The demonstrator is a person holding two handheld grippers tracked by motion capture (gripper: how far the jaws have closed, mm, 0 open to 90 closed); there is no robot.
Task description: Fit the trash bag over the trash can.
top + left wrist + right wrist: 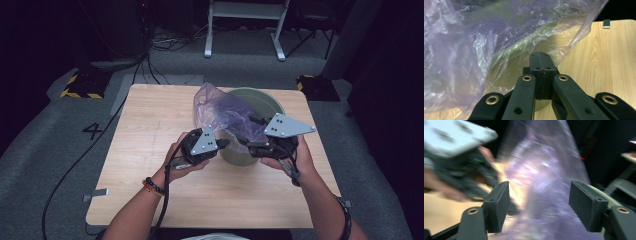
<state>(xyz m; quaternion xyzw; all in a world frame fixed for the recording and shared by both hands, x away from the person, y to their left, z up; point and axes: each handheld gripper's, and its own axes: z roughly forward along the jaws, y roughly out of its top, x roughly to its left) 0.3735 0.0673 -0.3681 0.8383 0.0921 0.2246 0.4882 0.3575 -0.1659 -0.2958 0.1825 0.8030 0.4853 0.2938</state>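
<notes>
Looks like a lab or recording studio set up for capturing manipulation data, not a home. Small light wooden table (150, 165) stands alone on grey carpet (55, 150), with black curtains or dark walls all round. A number 4 (92, 130) is marked on the floor beside the table, like a station label. Black-and-yellow hazard-striped bases (82, 85) sit at the back corners, one left, one right. Loose cables (75, 165) run across the carpet, more of them tangled at the back. White metal frame legs (245, 30) stand behind the table. A grey clip (96, 194) sits at the table's left edge.
</notes>
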